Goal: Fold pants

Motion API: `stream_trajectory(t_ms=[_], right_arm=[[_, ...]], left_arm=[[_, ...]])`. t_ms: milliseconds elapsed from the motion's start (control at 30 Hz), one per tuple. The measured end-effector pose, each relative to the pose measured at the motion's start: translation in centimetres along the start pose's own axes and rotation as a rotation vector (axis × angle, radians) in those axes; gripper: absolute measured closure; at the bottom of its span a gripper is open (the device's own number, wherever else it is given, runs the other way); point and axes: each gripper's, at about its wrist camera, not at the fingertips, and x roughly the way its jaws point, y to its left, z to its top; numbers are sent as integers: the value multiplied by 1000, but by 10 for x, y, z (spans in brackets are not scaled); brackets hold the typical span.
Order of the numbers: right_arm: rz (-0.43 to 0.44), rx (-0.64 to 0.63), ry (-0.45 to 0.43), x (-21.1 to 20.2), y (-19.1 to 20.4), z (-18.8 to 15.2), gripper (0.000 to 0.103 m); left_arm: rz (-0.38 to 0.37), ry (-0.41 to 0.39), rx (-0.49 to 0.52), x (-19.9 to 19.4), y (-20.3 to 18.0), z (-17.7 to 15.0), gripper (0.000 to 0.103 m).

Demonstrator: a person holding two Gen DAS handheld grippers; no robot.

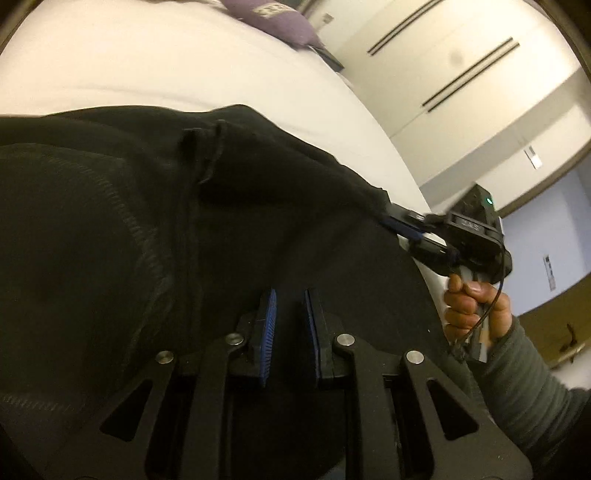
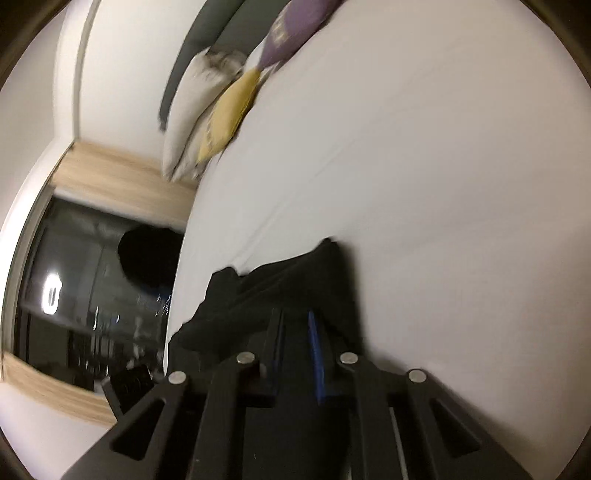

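Black pants (image 1: pixel 155 236) lie bunched on the white bed (image 1: pixel 155 74), near its edge, with a stitched seam and a belt loop facing up. In the left wrist view the left tongs (image 1: pixel 290 325) sit low over the fabric with their blue pads a narrow gap apart; dark cloth fills the space beneath them, yet whether a fold is truly pinched cannot be told against black on black. At the right of the same view, the right tongs (image 1: pixel 400 227) meet a corner of the garment at the bed's edge, gripped by the person's right hand (image 1: pixel 474 308) in a grey ribbed sleeve (image 1: pixel 532 384). The right wrist view is blurred: there the right tongs (image 2: pixel 297 350) stand nearly pressed together with dark cloth rising between the pads, apparently pinching a ridge of the pants (image 2: pixel 280 295). Cushions, purple (image 2: pixel 295 26) and yellow (image 2: pixel 231 110), rest well apart at the far end of the bed. Risks from here: a shallow bite on that corner could slip as the cloth is drawn, dropping it off the bed's edge; if the two grips catch different layers, the fold would twist; and uneven pulling on bunched fabric would leave the seams misaligned.
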Motion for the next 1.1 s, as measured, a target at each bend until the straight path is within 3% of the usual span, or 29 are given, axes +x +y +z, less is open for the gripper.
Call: stream_trajectory(t_ms=[33, 67, 100, 167, 233, 267, 300, 333, 400, 500, 633, 733, 767, 800, 833, 867, 900, 967, 1067, 1100], right_arm=[[3, -1, -9, -9, 5, -7, 68], [41, -5, -23, -20, 13, -13, 61], [124, -21, -30, -30, 23, -25, 52], [221, -86, 26, -30, 44, -54, 44], [206, -132, 112, -15, 53, -88, 40], [142, -128, 160, -3, 42, -109, 44], [126, -126, 150, -2, 33, -118, 54], [132, -136, 99, -9, 24, -123, 71], [158, -74, 86, -26, 9, -129, 73], [75, -118, 116, -46, 20, -123, 70], [211, -180, 1, -65, 64, -92, 39], [331, -172, 58, -19, 91, -71, 29], [323, -155, 113, 3, 93, -72, 26], [259, -139, 175, 28, 87, -75, 24], [187, -131, 217, 45, 77, -79, 29], [108, -146, 239, 57, 68, -86, 50], [66, -199, 182, 53, 67, -90, 54], [71, -184, 167, 44, 69, -89, 52], [62, -186, 107, 20, 86, -94, 40], [98, -193, 78, 10, 94, -94, 39]], left_arm=[[24, -14, 7, -4, -4, 1, 88], [25, -31, 29, -10, -10, 0, 88], [17, -42, 45, -7, -20, -2, 88], [30, -41, 54, -4, -20, -6, 88], [44, -9, 25, 11, -12, -16, 88], [28, -32, 10, 12, -8, -19, 88], [14, -51, -11, 11, -6, -22, 88], [15, -53, -13, 8, -4, -25, 88], [27, -56, -1, 9, -6, -25, 88], [24, -66, 5, 4, -2, -24, 88], [28, -82, -6, 5, -1, -31, 88], [20, -88, -17, -9, 2, -35, 88], [18, -88, -17, -13, 4, -38, 88], [15, -94, -18, -19, 5, -37, 88], [11, -103, -20, -31, 9, -40, 88], [11, -118, -24, -49, 14, -50, 88], [34, -139, -42, -62, 17, -53, 88], [41, -175, -76, -82, 25, -57, 88], [67, -298, -171, -133, 53, -70, 86], [75, -326, -197, -143, 62, -74, 78]])
